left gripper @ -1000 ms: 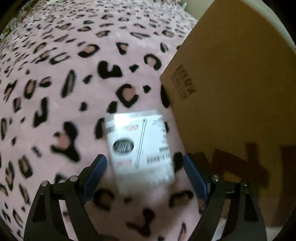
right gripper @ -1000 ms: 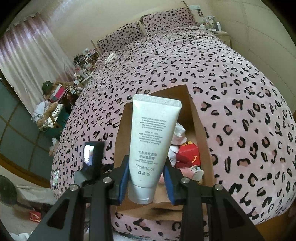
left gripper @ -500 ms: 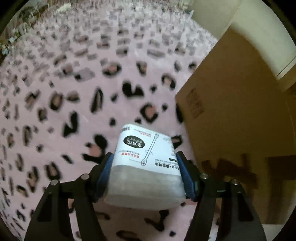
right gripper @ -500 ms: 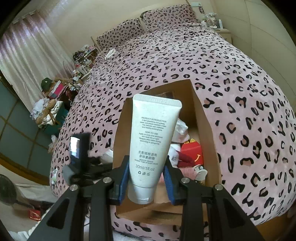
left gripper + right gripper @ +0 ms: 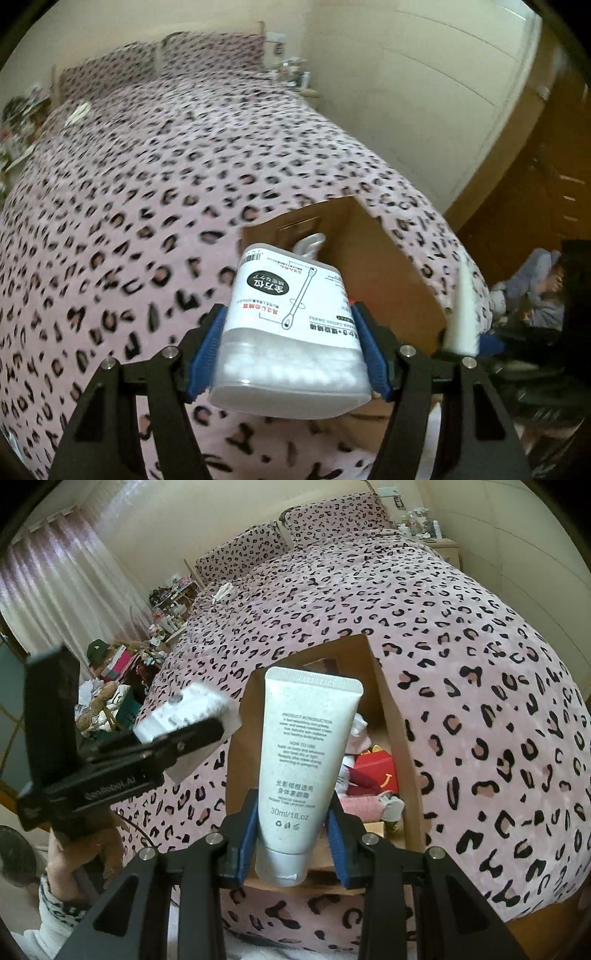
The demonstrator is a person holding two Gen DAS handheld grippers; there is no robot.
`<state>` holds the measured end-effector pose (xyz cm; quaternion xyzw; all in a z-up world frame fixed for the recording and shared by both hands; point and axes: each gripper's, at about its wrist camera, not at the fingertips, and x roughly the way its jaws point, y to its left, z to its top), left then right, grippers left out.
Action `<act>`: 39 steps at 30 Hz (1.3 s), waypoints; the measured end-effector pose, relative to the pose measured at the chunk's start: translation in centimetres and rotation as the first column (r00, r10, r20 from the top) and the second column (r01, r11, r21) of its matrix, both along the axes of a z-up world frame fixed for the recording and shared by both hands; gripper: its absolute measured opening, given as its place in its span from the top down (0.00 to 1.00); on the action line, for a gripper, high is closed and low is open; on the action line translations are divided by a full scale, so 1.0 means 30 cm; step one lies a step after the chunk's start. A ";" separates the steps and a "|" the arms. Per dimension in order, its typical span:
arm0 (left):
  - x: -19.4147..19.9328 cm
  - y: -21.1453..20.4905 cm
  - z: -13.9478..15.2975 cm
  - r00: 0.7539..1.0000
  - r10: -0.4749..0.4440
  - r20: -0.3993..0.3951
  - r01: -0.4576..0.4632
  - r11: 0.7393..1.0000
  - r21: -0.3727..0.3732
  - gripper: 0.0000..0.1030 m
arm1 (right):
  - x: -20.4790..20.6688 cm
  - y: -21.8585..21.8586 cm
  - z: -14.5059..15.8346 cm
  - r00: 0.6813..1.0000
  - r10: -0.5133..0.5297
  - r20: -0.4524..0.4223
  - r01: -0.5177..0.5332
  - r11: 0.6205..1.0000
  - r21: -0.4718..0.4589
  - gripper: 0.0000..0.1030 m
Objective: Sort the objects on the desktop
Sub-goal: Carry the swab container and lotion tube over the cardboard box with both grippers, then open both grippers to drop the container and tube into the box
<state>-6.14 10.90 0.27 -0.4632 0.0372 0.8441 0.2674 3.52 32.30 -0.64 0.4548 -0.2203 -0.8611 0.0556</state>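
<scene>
Item: cotton swab box (image 5: 291, 325), clamped across its sides in the left gripper (image 5: 291, 354), label up, long axis pointing ahead toward the open cardboard box (image 5: 373, 258) on the leopard-print bedspread (image 5: 147, 192) near its front edge. Item: body cream tube (image 5: 301, 771), pinched near the cap by the right gripper (image 5: 291, 834), crimped end raised. Judgement: right gripper hangs nearer over the opening; left lies off the box's left side.

Both wrist cams sit raised at the bed's (image 5: 480, 635) foot edge, facing its headboard; both share the box (image 5: 388, 266).
</scene>
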 end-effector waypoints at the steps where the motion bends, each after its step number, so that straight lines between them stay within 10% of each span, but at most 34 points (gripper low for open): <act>1: 0.023 0.048 0.012 1.000 -0.012 0.000 0.012 1.000 -0.001 0.34 | 0.005 0.007 -0.001 1.000 -0.004 0.001 0.004 1.000 0.000 0.67; 39: 0.055 0.198 -0.012 0.992 -0.115 0.049 0.117 0.992 -0.040 0.34 | -0.063 0.048 -0.089 0.996 -0.009 0.091 0.007 1.000 0.028 0.66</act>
